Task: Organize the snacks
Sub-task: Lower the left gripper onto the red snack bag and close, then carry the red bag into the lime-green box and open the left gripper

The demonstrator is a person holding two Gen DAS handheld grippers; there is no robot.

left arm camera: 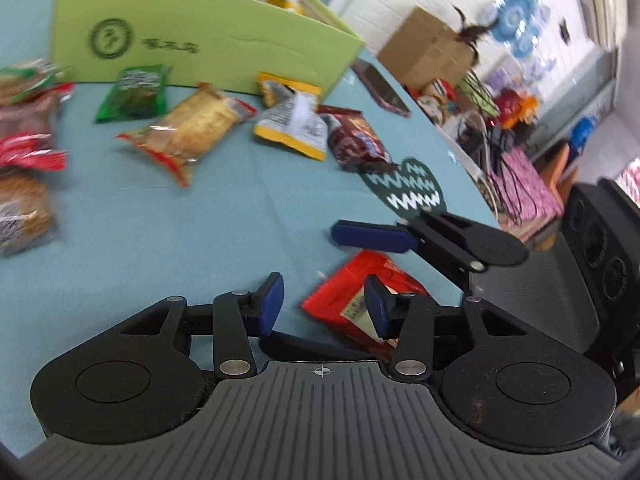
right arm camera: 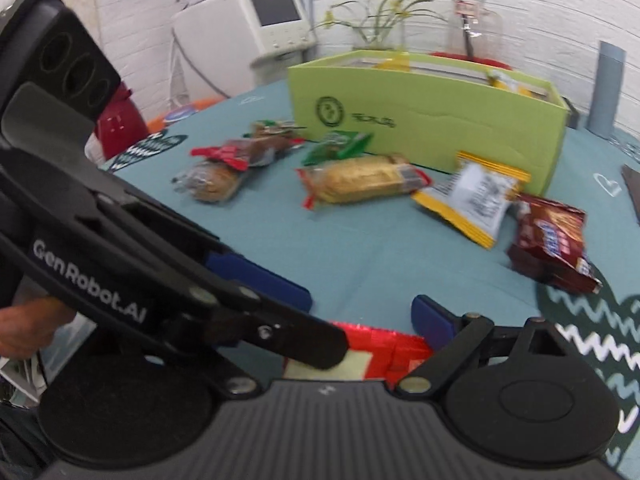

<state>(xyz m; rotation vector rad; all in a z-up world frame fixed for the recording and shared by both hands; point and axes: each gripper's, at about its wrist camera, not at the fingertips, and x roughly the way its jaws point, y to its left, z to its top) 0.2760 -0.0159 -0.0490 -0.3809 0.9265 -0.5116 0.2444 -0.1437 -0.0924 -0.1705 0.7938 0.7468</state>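
A red snack packet (left arm camera: 352, 280) lies on the teal tablecloth (left arm camera: 160, 240) near its front edge. My left gripper (left arm camera: 324, 300) stands open over it; the packet's left corner reaches into the gap and the right pad (left arm camera: 376, 308) sits over the packet without pinching it. My right gripper (right arm camera: 324, 304) is open too. Only its right finger (right arm camera: 432, 320) shows, because the left gripper's black body crosses in front. The red packet (right arm camera: 384, 348) lies just below it. The green box (left arm camera: 200, 52) stands at the back with a few yellow packets inside.
Loose snacks lie before the box: a green packet (left arm camera: 134, 94), crackers (left arm camera: 192, 128), a yellow-white packet (left arm camera: 292, 124), a dark red packet (left arm camera: 356, 140) and bread packets (left arm camera: 24, 208) at the left. A phone (left arm camera: 380, 86) lies near the table's right edge.
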